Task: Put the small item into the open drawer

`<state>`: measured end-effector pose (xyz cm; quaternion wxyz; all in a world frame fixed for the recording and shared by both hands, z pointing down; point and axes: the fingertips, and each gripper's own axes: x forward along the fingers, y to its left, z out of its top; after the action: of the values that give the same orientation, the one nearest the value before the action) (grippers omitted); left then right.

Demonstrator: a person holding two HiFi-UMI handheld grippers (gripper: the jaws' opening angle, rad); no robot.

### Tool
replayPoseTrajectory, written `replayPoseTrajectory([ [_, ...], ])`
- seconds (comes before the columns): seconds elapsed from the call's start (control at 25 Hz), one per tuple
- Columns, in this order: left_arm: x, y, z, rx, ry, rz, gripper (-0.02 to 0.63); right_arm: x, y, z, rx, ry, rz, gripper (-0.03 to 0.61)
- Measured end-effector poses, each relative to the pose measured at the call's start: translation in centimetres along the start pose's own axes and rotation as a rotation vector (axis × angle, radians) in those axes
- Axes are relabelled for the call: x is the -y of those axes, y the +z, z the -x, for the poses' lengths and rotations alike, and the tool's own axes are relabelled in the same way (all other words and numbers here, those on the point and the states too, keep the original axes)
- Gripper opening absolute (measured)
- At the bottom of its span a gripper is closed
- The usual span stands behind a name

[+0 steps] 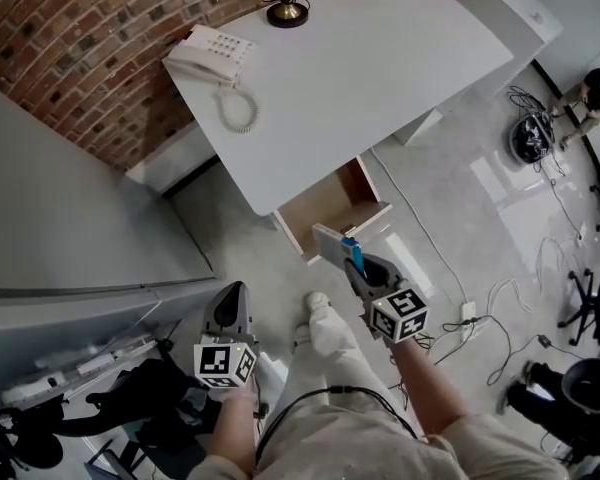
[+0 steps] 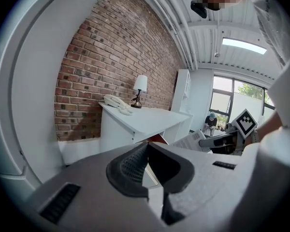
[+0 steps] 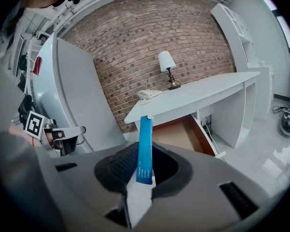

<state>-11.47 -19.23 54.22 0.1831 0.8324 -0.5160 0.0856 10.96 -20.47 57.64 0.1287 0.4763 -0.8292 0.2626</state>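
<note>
One step in hand — carrying blue strip (image 3: 145,149), pinched upright in right gripper (image 3: 144,166), toward open drawer (image 1: 325,208) under desk's (image 1: 380,58) front edge. Left gripper (image 2: 147,163) clenched, empty. Next, probably: reach over drawer, lower, let go.

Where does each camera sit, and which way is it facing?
Head view: on the person's head, facing steeply down at desk and open drawer; forearms and legs show.
Left gripper view: on the left gripper, facing brick wall and desk; shut jaws show.
Right gripper view: on the right gripper, facing the drawer; jaws hold a blue strip.
Shared: all show the lamp.
</note>
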Motion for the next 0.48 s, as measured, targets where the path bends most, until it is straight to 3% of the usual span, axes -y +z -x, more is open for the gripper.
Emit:
replayPoseTrajectory([
  [0.48,-0.8,-2.1,-3.8,-0.011,0.027,0.027,0.005,2.1,-2.3,-5.6,-0.070,0.035,0.043,0.074],
])
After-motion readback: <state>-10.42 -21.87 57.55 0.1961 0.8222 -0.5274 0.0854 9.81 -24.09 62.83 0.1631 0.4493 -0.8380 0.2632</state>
